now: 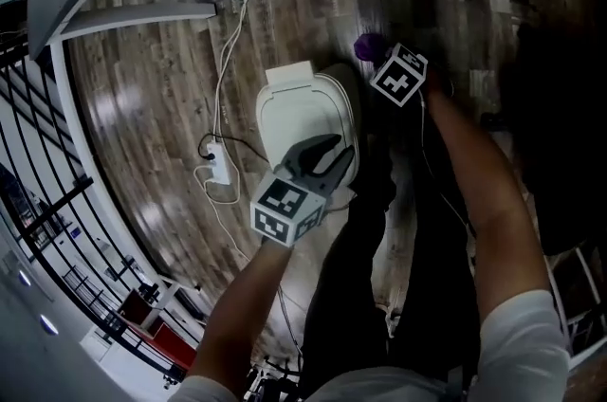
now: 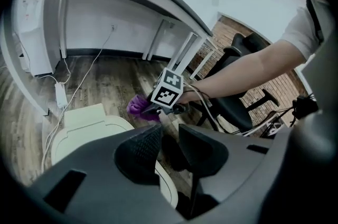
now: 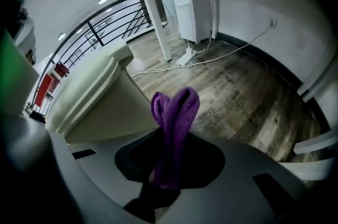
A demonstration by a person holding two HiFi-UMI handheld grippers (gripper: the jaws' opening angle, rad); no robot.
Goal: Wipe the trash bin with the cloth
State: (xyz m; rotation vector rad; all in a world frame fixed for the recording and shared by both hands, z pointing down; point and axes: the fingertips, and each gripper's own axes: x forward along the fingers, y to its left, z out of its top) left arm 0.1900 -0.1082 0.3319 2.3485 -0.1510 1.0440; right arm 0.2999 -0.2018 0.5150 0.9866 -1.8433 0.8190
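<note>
A white trash bin [image 1: 305, 118] with a shut lid stands on the wooden floor; it also shows as the trash bin [image 2: 84, 128] and as the trash bin [image 3: 90, 96]. My left gripper [image 1: 327, 151] hangs just above the lid's near right edge. Its jaws [image 2: 170, 139] stand a little apart with nothing between them. My right gripper [image 1: 377, 56] is beside the bin's far right corner, shut on a folded purple cloth [image 1: 368, 45]. The cloth [image 3: 174, 112] sticks up out of the jaws, close to the bin's side wall; I cannot tell whether it touches. The cloth [image 2: 138, 106] also shows in the left gripper view.
A white power strip [image 1: 218, 168] and cables lie on the floor left of the bin. A black railing [image 1: 38, 163] runs along the left. Desk legs [image 1: 123, 16] stand behind, and an office chair [image 2: 237, 106] is to the right. The person's dark-trousered legs [image 1: 379, 267] are next to the bin.
</note>
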